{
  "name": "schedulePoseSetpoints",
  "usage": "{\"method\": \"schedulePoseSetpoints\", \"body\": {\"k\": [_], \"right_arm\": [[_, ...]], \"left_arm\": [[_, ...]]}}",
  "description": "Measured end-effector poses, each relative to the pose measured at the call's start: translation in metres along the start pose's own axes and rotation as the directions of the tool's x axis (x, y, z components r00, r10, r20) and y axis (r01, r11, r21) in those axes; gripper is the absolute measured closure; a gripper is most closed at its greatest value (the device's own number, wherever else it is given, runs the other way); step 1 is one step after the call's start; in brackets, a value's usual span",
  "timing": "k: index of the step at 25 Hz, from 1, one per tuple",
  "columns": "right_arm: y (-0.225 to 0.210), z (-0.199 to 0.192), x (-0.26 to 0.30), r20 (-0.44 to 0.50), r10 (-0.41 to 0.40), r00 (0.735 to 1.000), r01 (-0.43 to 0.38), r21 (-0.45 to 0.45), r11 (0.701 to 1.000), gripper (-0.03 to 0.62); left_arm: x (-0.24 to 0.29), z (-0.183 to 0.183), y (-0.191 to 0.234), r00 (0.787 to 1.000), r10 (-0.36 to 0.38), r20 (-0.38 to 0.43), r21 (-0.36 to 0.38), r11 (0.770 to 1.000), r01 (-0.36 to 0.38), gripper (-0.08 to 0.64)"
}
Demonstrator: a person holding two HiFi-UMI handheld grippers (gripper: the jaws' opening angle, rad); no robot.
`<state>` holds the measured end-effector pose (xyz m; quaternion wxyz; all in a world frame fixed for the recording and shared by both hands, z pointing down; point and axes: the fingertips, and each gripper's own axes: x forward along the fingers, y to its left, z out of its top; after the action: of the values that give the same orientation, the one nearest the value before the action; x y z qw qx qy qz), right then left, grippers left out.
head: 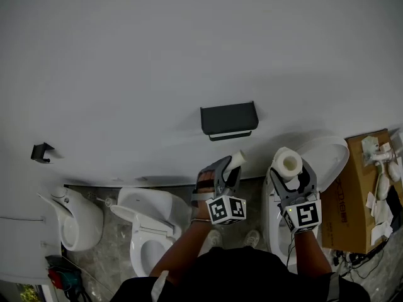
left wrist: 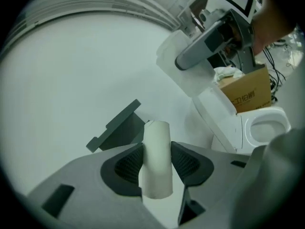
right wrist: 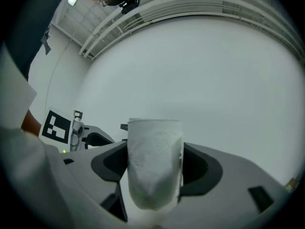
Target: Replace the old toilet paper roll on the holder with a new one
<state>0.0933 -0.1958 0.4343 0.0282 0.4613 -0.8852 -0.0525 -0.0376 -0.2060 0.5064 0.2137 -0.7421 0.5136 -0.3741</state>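
Reached both forearms forward from the body, side by side, toward the white wall. Clamped a bare cardboard tube (left wrist: pixel 157 162) in the left gripper (head: pixel 230 170), pads pressed on its two sides, jaws held partway apart by it, one end poking out past the fingertips. Kept that wrist rolled to one side, marker cube tilted. Squeezed a full toilet paper roll (right wrist: pixel 155 168) in the right gripper (head: pixel 293 172), jaws spread wide around it, hollow end facing up in the head view. Left the black holder (head: pixel 229 119) on the wall beyond the left fingertips, apart from the tube and with nothing on it. Had a cardboard box (head: pixel 356 190) off to the outer side of the right fingers.
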Motion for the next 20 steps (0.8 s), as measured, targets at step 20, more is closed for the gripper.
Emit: {"method": "schedulePoseSetpoints", "body": {"k": [20], "right_arm": [[0.008,0.004,0.023,0.024,0.02,1.0,-0.021,0.028,0.999,0.285]], "left_arm": [[-0.055,-0.011,0.046,0.958,0.147,0.248,-0.627,0.778,0.043,0.381]]}}
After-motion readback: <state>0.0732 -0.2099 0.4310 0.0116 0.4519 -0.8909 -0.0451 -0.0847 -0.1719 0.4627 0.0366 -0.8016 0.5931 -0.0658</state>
